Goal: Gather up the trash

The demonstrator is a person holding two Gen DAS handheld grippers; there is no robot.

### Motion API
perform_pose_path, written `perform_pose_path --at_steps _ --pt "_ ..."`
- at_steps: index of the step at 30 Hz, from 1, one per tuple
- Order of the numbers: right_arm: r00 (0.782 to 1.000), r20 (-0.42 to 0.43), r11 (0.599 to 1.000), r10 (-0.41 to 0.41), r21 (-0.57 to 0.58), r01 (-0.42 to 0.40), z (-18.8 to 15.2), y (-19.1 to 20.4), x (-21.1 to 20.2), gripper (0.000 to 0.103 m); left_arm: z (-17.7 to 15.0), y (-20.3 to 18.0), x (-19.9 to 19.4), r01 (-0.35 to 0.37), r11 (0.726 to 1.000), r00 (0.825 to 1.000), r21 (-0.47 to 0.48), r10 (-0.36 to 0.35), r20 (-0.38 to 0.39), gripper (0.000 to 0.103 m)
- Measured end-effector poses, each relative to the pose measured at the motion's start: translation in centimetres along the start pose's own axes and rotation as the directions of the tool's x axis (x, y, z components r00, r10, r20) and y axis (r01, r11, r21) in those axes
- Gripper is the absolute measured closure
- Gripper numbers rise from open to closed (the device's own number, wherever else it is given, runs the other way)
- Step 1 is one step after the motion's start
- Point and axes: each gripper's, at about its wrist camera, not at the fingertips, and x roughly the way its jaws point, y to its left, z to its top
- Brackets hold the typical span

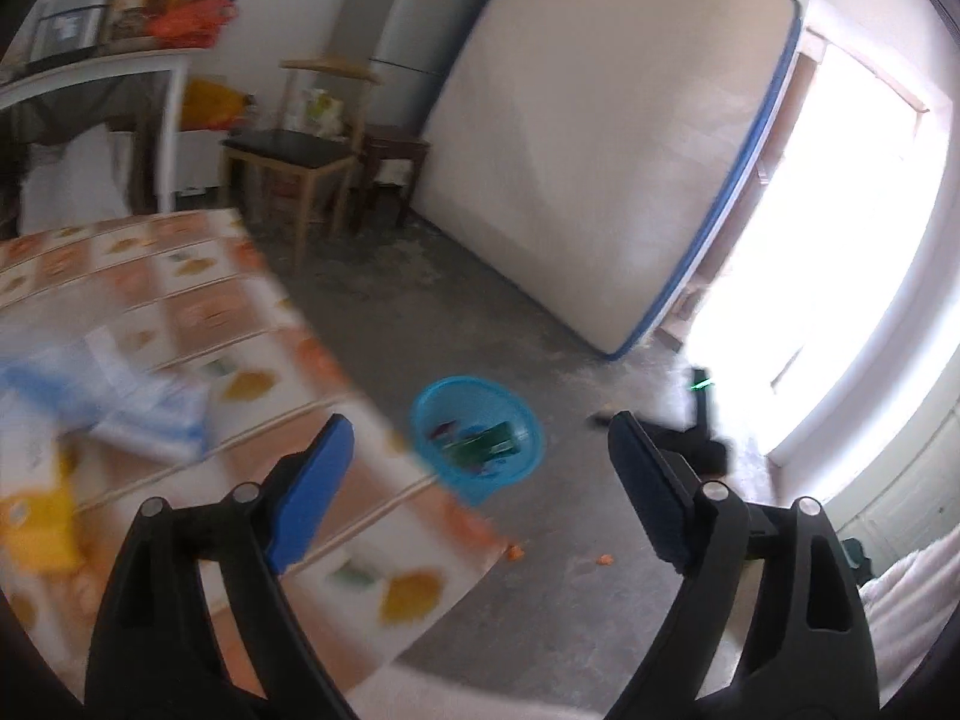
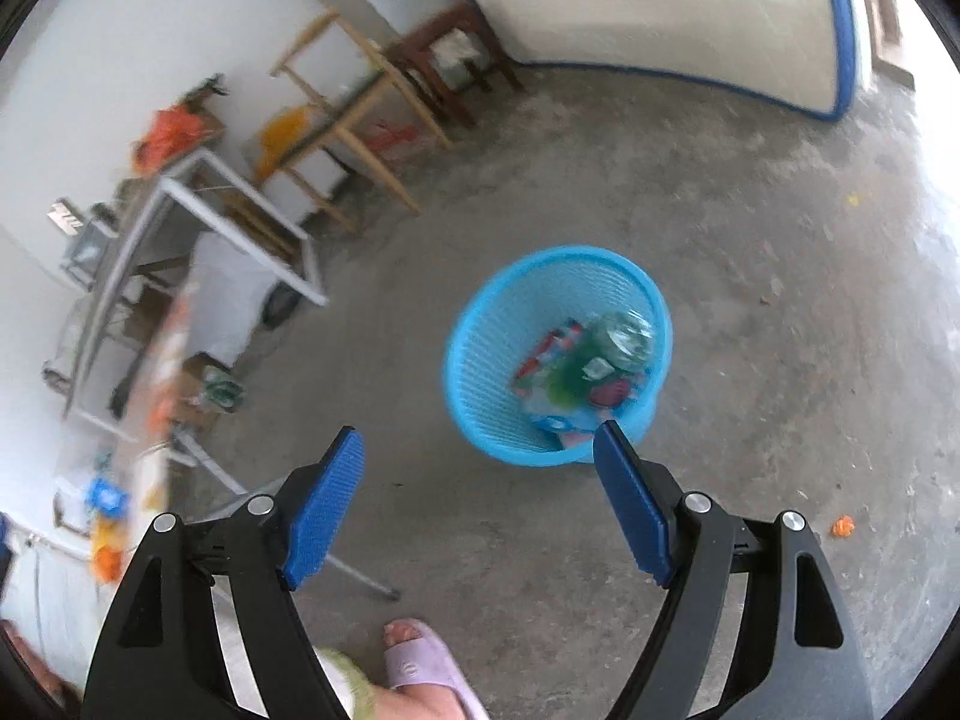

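Observation:
A blue plastic basket (image 2: 480,372) stands on the concrete floor and holds a green bottle (image 2: 600,354) and several coloured wrappers. It also shows in the left wrist view (image 1: 432,420), just past the table edge. My right gripper (image 2: 480,444) is open and empty, hovering above the floor just in front of the basket. My left gripper (image 1: 480,438) is open and empty over the corner of a table (image 1: 198,312) with a fruit-print cloth. A blue-and-white packet (image 1: 144,402) and a yellow item (image 1: 36,528) lie blurred on the table at the left.
A mattress (image 1: 600,168) leans on the far wall beside a bright doorway. A wooden chair (image 1: 300,162) and a dark stool (image 1: 390,156) stand behind the table. Small orange scraps (image 2: 843,526) lie on the floor. A foot in a purple slipper (image 2: 420,666) is below my right gripper.

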Motion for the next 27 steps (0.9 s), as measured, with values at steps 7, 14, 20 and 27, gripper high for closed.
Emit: perform_pose_path --at_steps 7,14,20,27 --pt "0.988 -0.029 0.965 0.154 -0.208 -0.157 -0.6 9.7 -3.2 0.022 -4.9 5.3 -6.2 -0.177 0.975 0.983 -0.131 0.182 0.031 0.018" --pt "0.942 -0.154 0.849 0.299 -0.409 -0.336 -2.9 22.9 -1.8 0.020 -7.1 10.2 -9.3 -0.270 0.933 0.953 -0.240 0.294 0.073 0.018" --pt "0.901 -0.288 0.755 0.324 -0.496 -0.430 -6.9 31.4 1.3 0.020 -8.8 13.3 -10.5 -0.355 0.890 0.917 -0.285 0.390 0.076 0.018" --pt "0.912 -0.319 0.638 0.257 -0.653 -0.408 -9.2 39.2 3.4 0.018 -8.4 17.8 -8.8 -0.426 0.862 0.898 -0.274 0.439 -0.016 0.014"
